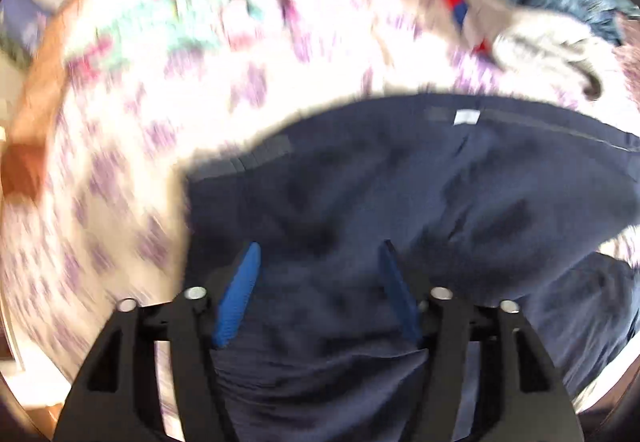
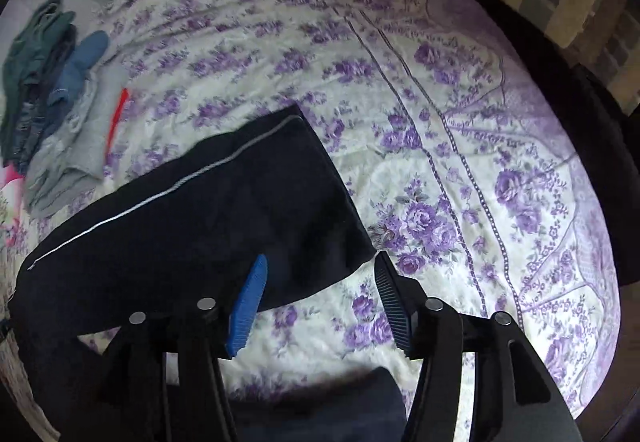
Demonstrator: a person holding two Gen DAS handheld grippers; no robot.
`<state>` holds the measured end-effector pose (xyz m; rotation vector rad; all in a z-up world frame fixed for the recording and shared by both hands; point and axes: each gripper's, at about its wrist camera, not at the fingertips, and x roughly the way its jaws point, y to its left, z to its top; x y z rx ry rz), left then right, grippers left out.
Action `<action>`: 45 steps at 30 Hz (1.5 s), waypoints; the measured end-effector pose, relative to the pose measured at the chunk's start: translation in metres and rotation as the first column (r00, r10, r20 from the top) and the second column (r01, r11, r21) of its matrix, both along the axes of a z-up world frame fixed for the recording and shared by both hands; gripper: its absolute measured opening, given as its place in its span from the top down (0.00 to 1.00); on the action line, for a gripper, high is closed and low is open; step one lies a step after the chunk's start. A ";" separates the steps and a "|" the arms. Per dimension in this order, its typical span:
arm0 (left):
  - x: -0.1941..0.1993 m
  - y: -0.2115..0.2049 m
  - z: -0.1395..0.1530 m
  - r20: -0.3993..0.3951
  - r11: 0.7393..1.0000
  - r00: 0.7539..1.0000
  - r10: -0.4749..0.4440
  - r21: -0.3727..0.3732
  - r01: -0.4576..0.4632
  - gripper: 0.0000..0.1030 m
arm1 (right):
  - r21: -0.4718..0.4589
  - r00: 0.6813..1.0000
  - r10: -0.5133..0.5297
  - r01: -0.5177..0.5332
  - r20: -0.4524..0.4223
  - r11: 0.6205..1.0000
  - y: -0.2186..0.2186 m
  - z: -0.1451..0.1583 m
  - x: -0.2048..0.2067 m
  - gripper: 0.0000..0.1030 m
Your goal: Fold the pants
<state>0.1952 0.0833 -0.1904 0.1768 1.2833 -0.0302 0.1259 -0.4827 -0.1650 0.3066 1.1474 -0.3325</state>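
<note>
On the floral bedspread (image 2: 440, 169), navy pants (image 2: 224, 209) are spread; the left gripper (image 1: 318, 254) and right gripper (image 2: 320, 266) are held wide apart, nothing gripped.

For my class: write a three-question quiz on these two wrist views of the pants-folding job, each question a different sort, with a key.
1. True or false: the left gripper is shut on the pants.
2. Multiple choice: in the right wrist view, the pants' leg end lies on A) bare wood, B) a purple-flowered bedspread, C) a white towel.
3. Fill in: the heap of other clothes lies to the ____ of the pants in the right wrist view.

Key
1. False: its jaws stand apart over the dark cloth.
2. B
3. Left. The right gripper is open too, at the leg's lower edge.
</note>
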 end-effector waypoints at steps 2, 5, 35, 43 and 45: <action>0.014 0.001 0.016 0.029 0.996 0.995 -0.090 0.007 0.090 0.13 | 0.022 0.998 0.043 -0.044 0.048 0.999 0.015 0.020 -0.014 0.37; 0.049 0.017 0.007 -0.024 0.980 0.980 -0.198 0.004 0.198 0.13 | 0.050 0.994 0.092 -0.095 0.067 0.994 0.037 0.037 -0.028 0.37; 0.055 0.054 -0.007 -0.057 0.883 0.897 -0.438 -0.219 0.416 0.87 | 0.153 0.079 0.991 -0.984 -0.104 0.095 0.479 -0.023 0.191 0.36; 0.062 0.050 -0.016 -0.066 0.897 0.904 -0.423 -0.174 0.407 0.87 | 0.266 0.030 0.994 -0.962 -0.103 0.057 0.477 -0.041 0.189 0.94; 0.064 0.048 -0.014 -0.059 0.903 0.910 -0.411 -0.160 0.398 0.87 | 0.216 0.061 0.995 -0.973 -0.080 0.077 0.471 -0.019 0.183 0.94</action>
